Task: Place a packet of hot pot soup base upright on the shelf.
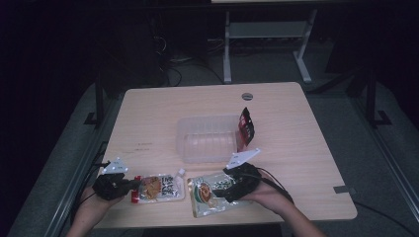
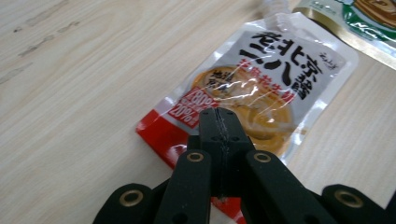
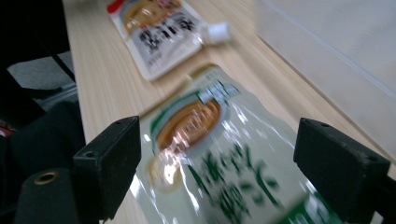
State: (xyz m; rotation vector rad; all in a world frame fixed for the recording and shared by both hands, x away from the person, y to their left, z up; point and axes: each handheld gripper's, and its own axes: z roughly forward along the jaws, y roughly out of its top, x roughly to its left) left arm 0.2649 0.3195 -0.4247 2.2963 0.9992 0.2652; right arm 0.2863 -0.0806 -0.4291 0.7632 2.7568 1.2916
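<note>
A red-and-white spouted pouch lies flat near the table's front left. My left gripper is shut, its joined tips over the pouch's red bottom edge, and nothing shows between them. To the right lies a green-and-cream pouch. My right gripper is open, low over the green pouch, with one jaw on each side of it and neither pad touching it.
A clear plastic container stands mid-table behind the pouches. A red-and-black packet leans against its right side. The wooden table ends just in front of both hands.
</note>
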